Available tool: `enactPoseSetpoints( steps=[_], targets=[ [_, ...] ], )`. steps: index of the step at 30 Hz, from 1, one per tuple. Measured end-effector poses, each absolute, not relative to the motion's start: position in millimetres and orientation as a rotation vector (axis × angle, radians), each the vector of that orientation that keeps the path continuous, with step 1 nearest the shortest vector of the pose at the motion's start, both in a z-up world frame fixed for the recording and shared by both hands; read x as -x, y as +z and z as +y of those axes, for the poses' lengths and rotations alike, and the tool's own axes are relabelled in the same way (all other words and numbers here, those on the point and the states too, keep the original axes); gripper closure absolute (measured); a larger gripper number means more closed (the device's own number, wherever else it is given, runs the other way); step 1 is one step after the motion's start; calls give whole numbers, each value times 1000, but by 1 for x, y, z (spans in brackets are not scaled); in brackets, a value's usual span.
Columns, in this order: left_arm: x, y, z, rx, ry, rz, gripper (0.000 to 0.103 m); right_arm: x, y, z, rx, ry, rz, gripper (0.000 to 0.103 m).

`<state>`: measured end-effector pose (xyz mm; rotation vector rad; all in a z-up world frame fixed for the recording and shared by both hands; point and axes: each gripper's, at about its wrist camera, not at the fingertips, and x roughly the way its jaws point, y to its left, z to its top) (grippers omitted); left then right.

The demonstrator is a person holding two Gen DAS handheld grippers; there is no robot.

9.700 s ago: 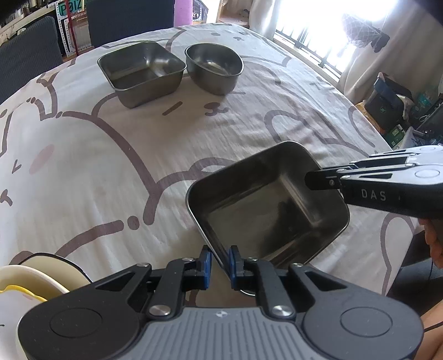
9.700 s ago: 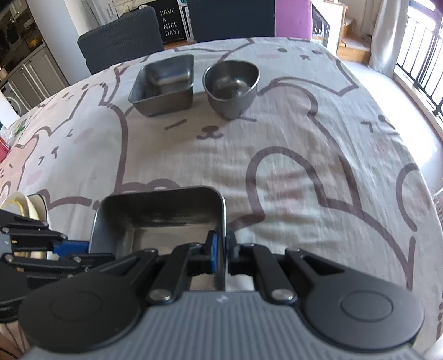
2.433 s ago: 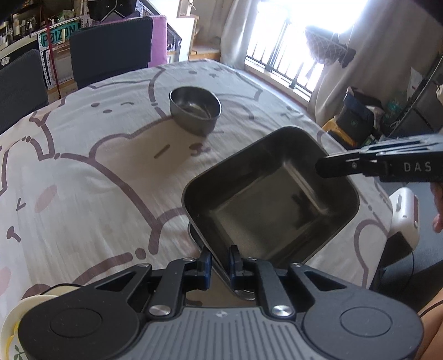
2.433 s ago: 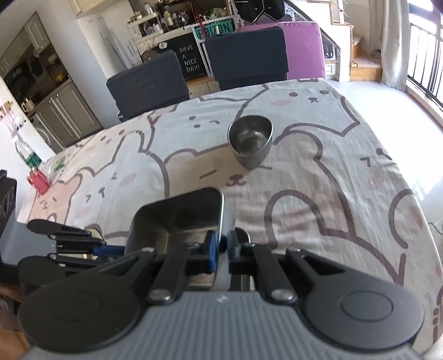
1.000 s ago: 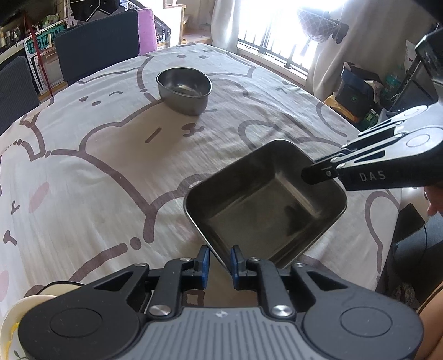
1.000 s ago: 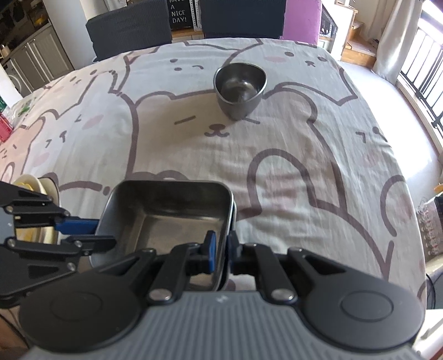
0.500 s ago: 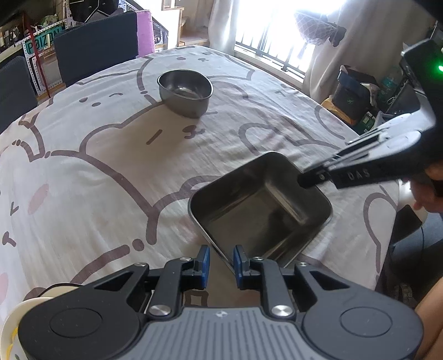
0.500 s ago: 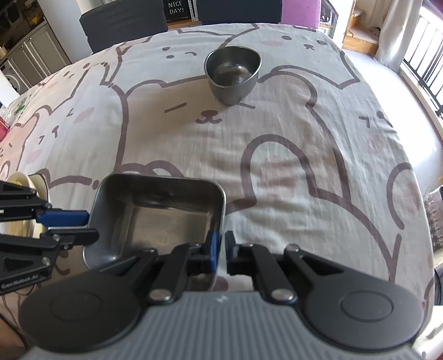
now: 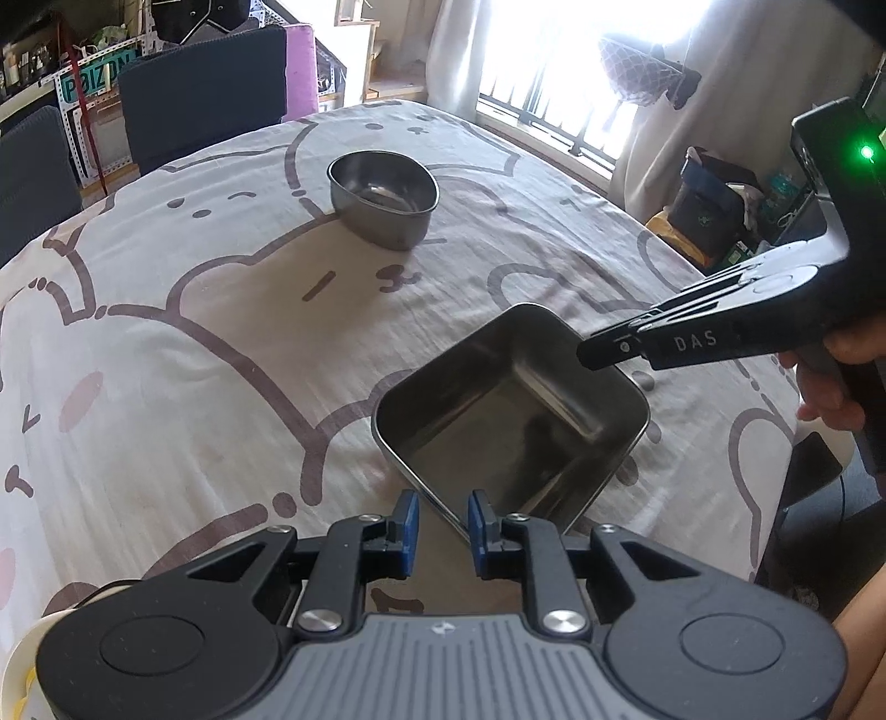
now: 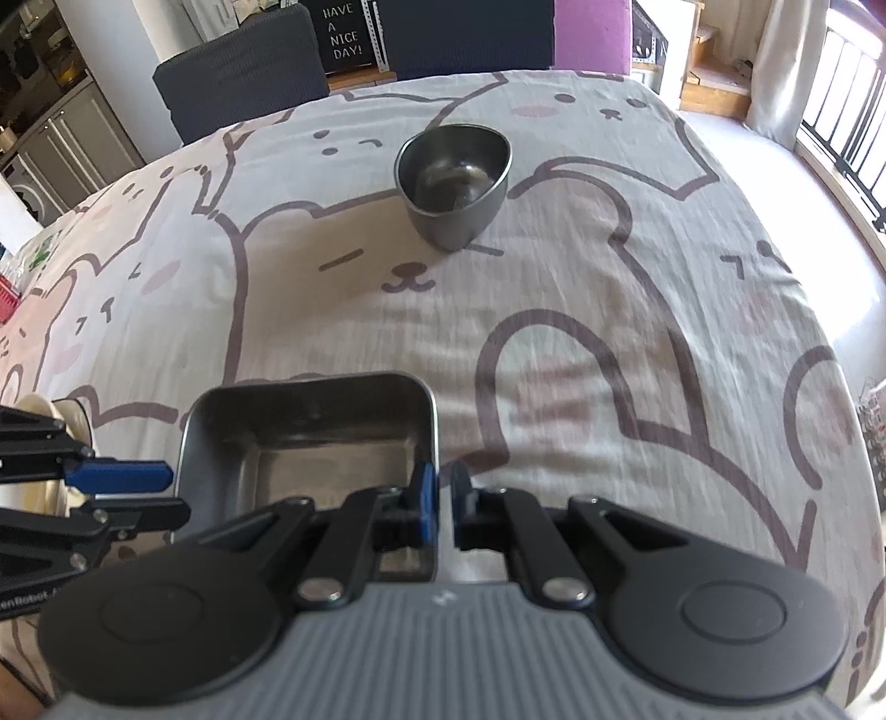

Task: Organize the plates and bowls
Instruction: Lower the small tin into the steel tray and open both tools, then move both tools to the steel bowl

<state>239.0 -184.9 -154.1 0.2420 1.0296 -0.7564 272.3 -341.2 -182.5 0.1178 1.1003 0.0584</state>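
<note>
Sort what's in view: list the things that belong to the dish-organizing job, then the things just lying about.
Job:
- square steel tray, right gripper clamped on its rim
- left gripper, open at its corner
- oval steel bowl
- cream plates

Lying about:
- bear tablecloth
- dark chairs
- letter board

Bare tablecloth [image 10: 554, 288] between square tray [image 10: 310, 437] and far bowl [image 10: 454, 183]

Sign behind the chairs: we read "HAVE A NICE DAY!" in white letters on a black board [image 10: 344, 30].
Right tongs [image 9: 587, 354]: we read "DAS" on their black side.
Green plate left of the chairs [image 9: 97, 83]: letters like "PRIZON", partly hidden.
Left tongs [image 10: 166, 493]: edge text "...enRobot", cut off.
</note>
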Motion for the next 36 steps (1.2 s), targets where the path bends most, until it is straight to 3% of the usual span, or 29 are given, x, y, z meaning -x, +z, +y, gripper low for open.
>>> enactPoseSetpoints(
  steps=[11, 14, 16, 19, 20, 22, 23, 26, 28, 30, 32, 36],
  targets=[
    [-241, -151, -180, -211, -724, 1040, 82, -266, -182, -336, -67, 63, 1112, 92],
    [-242, -150, -179, -206, -724, 1043, 77, -261, -179, -335, -64, 77, 1111, 92],
    [-241, -148, -179, -199, -736, 1043, 66, -258, -176, -335, -71, 95, 1106, 89],
    [-241, -139, -177, -173, -757, 1030, 54, -253, -167, -333, -75, 108, 1091, 78],
    [-241, -136, -176, -164, -759, 1019, 50, -251, -161, -334, -79, 110, 1077, 70],
    [-245, -129, -175, -137, -747, 989, 31, -247, -149, -338, -108, 92, 1025, 55],
    [-247, -125, -173, -119, -737, 975, 28, -245, -144, -341, -126, 78, 994, 47],
    [-256, -118, -171, -87, -706, 945, 20, -243, -129, -351, -193, 33, 892, 37],
    [-261, -115, -171, -72, -688, 919, 8, -246, -123, -360, -251, -2, 834, 29],
    [-267, -113, -171, -55, -671, 885, 4, -251, -120, -367, -307, -39, 781, 19],
    [-274, -112, -172, -45, -665, 866, 2, -259, -121, -371, -350, -100, 732, 0],
    [-292, -112, -173, -41, -634, 843, 0, -286, -131, -384, -473, -194, 710, 0]
  ],
)
